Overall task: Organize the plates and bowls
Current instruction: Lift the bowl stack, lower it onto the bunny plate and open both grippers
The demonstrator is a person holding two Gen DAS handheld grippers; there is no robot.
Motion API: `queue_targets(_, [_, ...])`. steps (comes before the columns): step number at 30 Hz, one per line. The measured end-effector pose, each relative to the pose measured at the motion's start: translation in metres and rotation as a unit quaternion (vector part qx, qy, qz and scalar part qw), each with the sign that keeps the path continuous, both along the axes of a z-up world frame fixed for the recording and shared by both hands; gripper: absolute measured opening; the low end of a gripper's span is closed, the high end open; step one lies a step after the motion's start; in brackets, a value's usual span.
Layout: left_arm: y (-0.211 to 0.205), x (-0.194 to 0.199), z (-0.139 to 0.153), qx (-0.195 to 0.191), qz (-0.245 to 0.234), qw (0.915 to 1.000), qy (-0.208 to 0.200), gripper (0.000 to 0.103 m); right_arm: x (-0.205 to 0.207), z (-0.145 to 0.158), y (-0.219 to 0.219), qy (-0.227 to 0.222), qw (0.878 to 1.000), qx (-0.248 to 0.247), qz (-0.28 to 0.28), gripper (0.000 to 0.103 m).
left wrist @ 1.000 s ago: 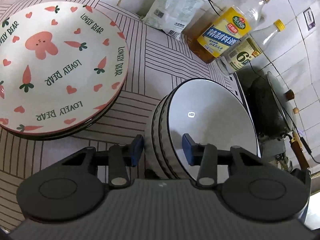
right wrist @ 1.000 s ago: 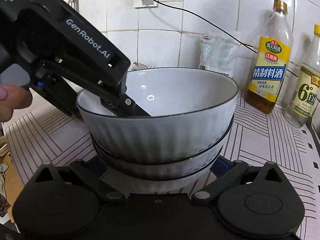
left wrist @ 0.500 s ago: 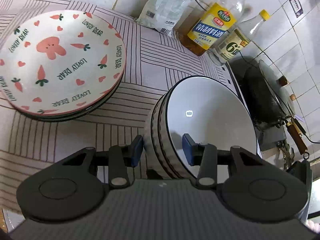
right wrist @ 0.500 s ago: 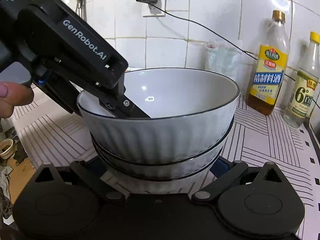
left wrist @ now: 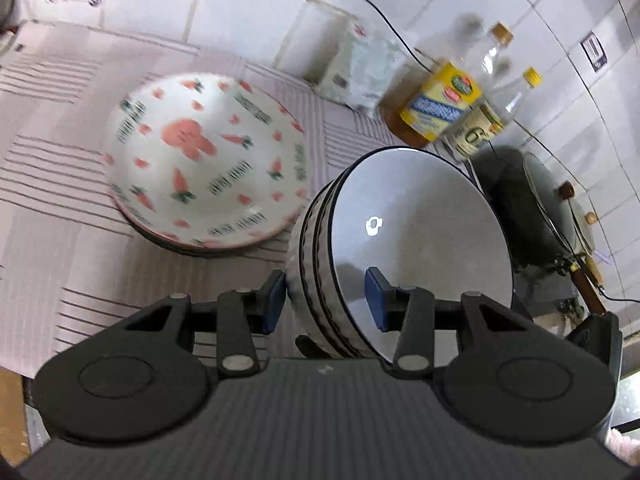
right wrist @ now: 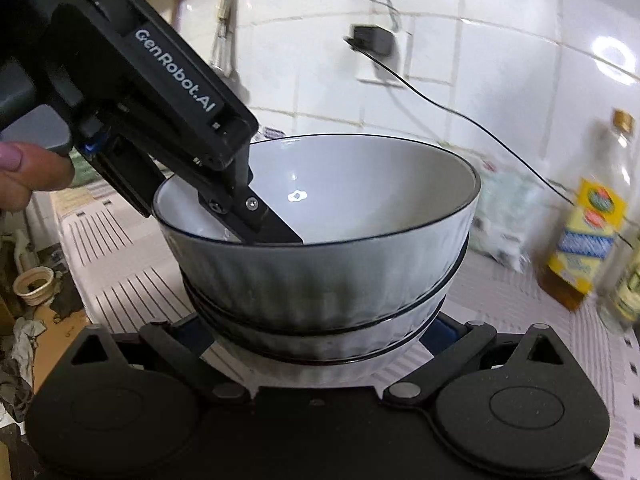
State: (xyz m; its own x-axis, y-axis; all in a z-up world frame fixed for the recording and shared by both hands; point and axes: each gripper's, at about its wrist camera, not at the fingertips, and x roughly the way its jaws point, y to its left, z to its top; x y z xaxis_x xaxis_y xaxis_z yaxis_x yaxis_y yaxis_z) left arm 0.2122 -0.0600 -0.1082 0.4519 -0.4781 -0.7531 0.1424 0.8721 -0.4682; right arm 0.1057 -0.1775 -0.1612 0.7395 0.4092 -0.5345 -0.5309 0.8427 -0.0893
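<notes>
Black "GenRobot.AI" left gripper (right wrist: 240, 216)

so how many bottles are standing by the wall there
2, side by side against the tiled wall: the yellow-labelled bottle of amber liquid, and the clear bottle just right of it. Others may be hidden.

The stack of ribbed white ceramic bowls (left wrist: 420, 240) is glossy white inside, each rim edged with a thin black line. The round white plate (left wrist: 208, 164) on top of its pile carries a pink bear figure, pink hearts, orange carrots with green tops and dark lettering. The countertop covering (left wrist: 60, 208) is pale pink with groups of dark parallel stripes. The clear glass bottle (right wrist: 584, 236) wears a yellow label with a blue band. Blue pads (left wrist: 376, 300) tip the black gripper fingers.
</notes>
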Motion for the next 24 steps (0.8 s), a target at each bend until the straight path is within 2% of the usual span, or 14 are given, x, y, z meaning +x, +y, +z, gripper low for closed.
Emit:
queue_targets(9, [0.043,0.027,0.007,0.026,0.017,0.9994,-0.014,0.042,0.039,-0.004,0.036,-0.014,0.999,0.007,0.032,0.103])
queue_targets(15, [0.062,0.061,0.000,0.036,0.007,0.9993,-0.002,0.042,0.069,-0.013,0.056,-0.005,1.000,0.010,0.024,0.103])
queue_targets(24, [0.077,0.106,-0.020,0.043,-0.035,0.9984,0.003,0.043,0.105,-0.034,0.074,0.013,1.000,0.000,-0.009,0.103])
